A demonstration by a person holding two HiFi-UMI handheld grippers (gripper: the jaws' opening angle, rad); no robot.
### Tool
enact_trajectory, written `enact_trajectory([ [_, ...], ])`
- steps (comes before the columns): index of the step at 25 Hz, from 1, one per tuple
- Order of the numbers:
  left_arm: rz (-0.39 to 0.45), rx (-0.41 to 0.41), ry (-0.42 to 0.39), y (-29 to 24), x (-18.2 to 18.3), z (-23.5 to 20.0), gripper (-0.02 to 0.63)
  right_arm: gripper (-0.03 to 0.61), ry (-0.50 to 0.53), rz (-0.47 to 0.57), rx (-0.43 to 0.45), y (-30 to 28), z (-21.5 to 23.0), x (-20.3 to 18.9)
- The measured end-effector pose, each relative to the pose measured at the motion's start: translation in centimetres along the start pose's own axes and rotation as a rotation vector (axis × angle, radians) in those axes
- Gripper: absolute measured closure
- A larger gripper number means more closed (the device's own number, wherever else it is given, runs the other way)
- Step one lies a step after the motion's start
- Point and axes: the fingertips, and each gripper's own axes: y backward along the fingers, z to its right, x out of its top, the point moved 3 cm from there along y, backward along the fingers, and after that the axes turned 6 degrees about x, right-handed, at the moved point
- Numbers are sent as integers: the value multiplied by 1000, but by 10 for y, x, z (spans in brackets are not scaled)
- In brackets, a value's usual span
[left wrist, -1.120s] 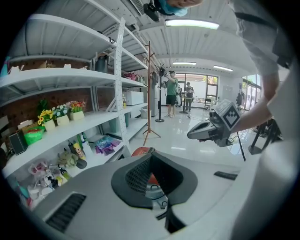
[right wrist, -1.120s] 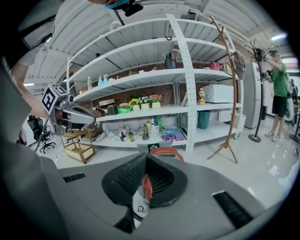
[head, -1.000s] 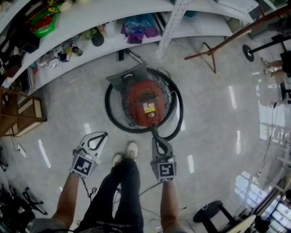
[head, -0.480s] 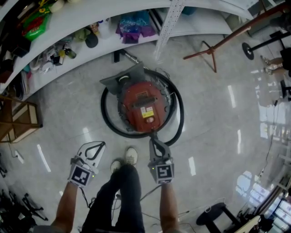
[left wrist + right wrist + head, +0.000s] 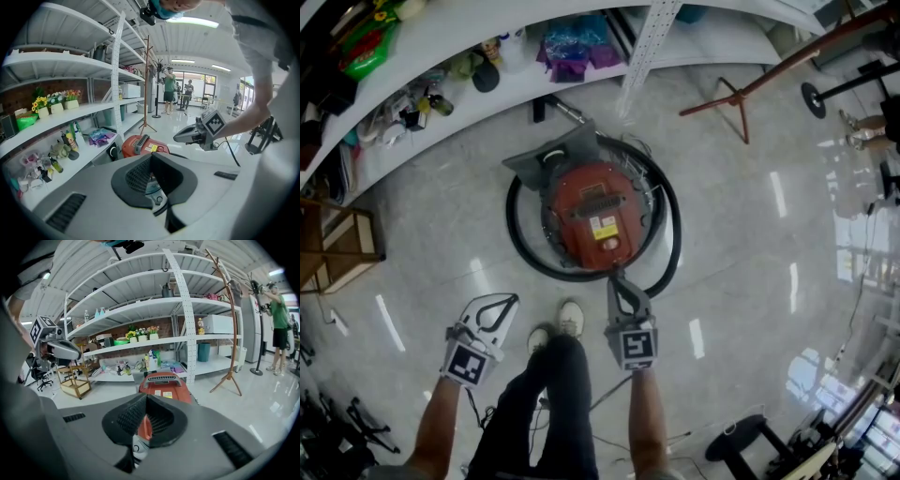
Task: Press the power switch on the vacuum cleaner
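While hovering right gripper (image 5: 616,281) at near edge of red vacuum cleaner (image 5: 598,220) on floor (image 5: 750,244), not yet pressing anything. Holding both finger pairs pinched together, empty; parking left gripper (image 5: 508,302) aside.

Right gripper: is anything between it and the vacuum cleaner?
Nothing visible does. The right gripper hangs by the near edge of the red vacuum cleaner. The black hose coiled round it on the floor passes by the gripper's tip, but does not cover the vacuum cleaner's top.

Left claw (image 5: 515,298) and right claw (image 5: 613,277), each with jaws together.
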Motion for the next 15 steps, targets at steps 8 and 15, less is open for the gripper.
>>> enact_trajectory([
  [8,0,2,5,2,-2,2,609,568,-13,-17,7,-23,10,-9],
  [15,-11,20,10,4,-8,-1,609,568,13,-35,34,-43,15,-11],
])
